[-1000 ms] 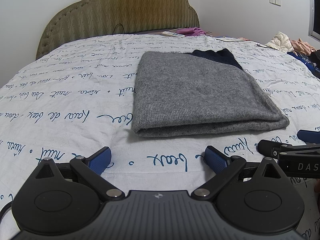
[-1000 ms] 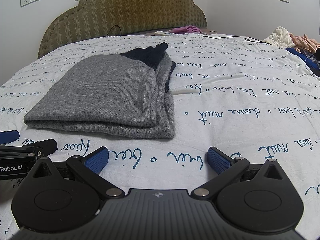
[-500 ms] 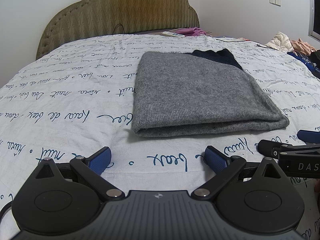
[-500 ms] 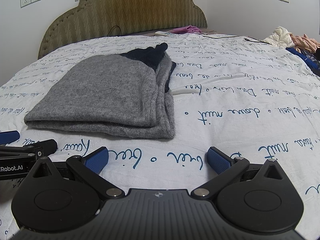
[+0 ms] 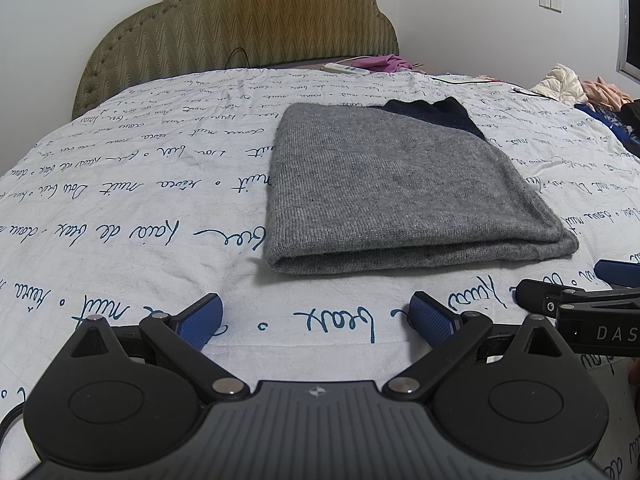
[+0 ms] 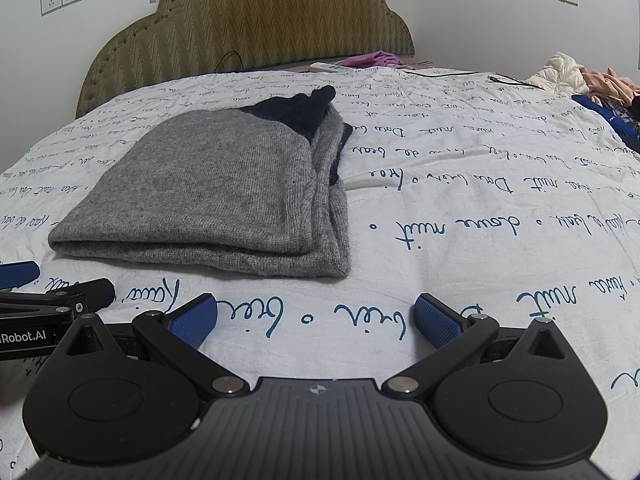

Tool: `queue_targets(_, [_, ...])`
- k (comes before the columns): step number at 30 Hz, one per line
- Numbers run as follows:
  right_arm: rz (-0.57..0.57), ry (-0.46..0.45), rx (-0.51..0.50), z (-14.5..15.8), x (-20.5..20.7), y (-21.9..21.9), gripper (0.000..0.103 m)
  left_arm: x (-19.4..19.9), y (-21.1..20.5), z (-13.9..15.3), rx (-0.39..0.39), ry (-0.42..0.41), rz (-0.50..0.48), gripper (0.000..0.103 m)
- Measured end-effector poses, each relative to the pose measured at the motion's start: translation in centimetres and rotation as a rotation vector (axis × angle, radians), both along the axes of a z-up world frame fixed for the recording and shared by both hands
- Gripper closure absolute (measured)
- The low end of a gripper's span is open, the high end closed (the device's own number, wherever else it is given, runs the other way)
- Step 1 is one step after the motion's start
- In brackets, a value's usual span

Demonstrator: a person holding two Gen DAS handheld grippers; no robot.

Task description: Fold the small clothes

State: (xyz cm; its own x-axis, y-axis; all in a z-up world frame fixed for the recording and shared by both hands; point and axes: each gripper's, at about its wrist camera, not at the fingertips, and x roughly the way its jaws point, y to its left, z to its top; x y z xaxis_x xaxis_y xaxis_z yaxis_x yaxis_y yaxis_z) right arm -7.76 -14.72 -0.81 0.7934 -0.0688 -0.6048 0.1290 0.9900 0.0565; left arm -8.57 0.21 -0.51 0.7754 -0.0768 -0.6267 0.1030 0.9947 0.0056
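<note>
A grey knit garment (image 5: pixel 400 192) with a dark navy part (image 5: pixel 436 114) at its far end lies folded flat on the bed; it also shows in the right wrist view (image 6: pixel 224 192). My left gripper (image 5: pixel 316 318) is open and empty, just in front of the garment's near folded edge. My right gripper (image 6: pixel 316 318) is open and empty, in front of and to the right of the garment's near right corner. Each gripper shows at the edge of the other's view: the right gripper (image 5: pixel 592 304), the left gripper (image 6: pixel 44 300).
The bed has a white sheet (image 5: pixel 120 208) with blue script and an olive padded headboard (image 5: pixel 248 24). A power strip (image 5: pixel 346 69) and a purple cloth (image 5: pixel 386 63) lie at the bed's head. A pile of clothes (image 6: pixel 580 80) lies at the far right.
</note>
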Motion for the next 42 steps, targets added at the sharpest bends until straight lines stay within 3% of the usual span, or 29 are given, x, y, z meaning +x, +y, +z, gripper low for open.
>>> queue_targets(42, [0.001, 0.003, -0.012, 0.26, -0.04, 0.26, 0.001, -0.11, -0.23, 0.56, 0.006, 0.028, 0.015, 0.000])
